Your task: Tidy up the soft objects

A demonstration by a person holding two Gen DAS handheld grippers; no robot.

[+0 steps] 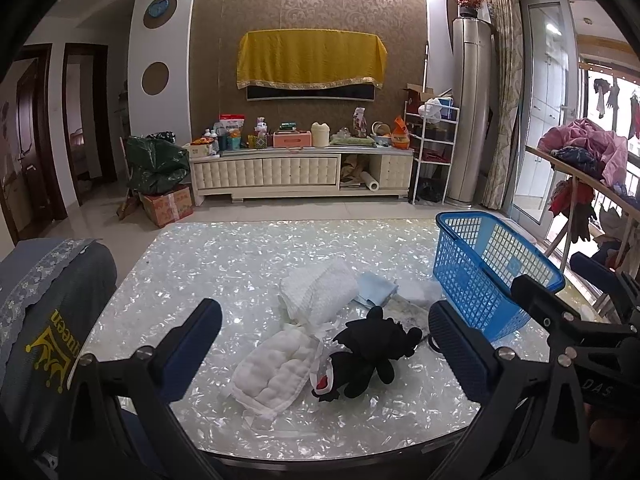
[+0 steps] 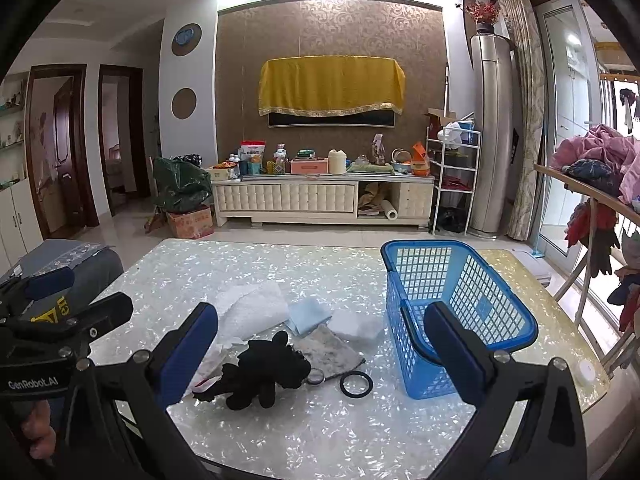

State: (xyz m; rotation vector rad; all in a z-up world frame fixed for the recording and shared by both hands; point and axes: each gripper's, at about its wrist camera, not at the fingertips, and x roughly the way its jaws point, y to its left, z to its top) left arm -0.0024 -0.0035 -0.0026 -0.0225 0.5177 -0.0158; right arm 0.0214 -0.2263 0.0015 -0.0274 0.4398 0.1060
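A black plush toy (image 1: pixel 366 354) (image 2: pixel 260 370) lies near the table's front middle. Left of it lies a white padded cloth (image 1: pixel 272 376). Behind them lie a white knitted cloth (image 1: pixel 320 292) (image 2: pixel 256 304), a light blue cloth (image 1: pixel 378 288) (image 2: pixel 306 314), a white pad (image 2: pixel 356 322) and a grey mottled cloth (image 2: pixel 332 346). A blue plastic basket (image 1: pixel 516 256) (image 2: pixel 512 312) stands empty at the right. My left gripper (image 1: pixel 326 328) is open above the toys. My right gripper (image 2: pixel 320 326) is open, its right finger in front of the basket.
The shell-pattern table (image 1: pixel 248 256) (image 2: pixel 224 264) holds a black ring (image 2: pixel 356 384) and a small key ring (image 2: pixel 316 378). A grey-covered chair (image 1: pixel 44 308) stands at the left. A clothes rack (image 2: pixel 592 200) is at the right. A TV cabinet (image 1: pixel 300 172) lines the far wall.
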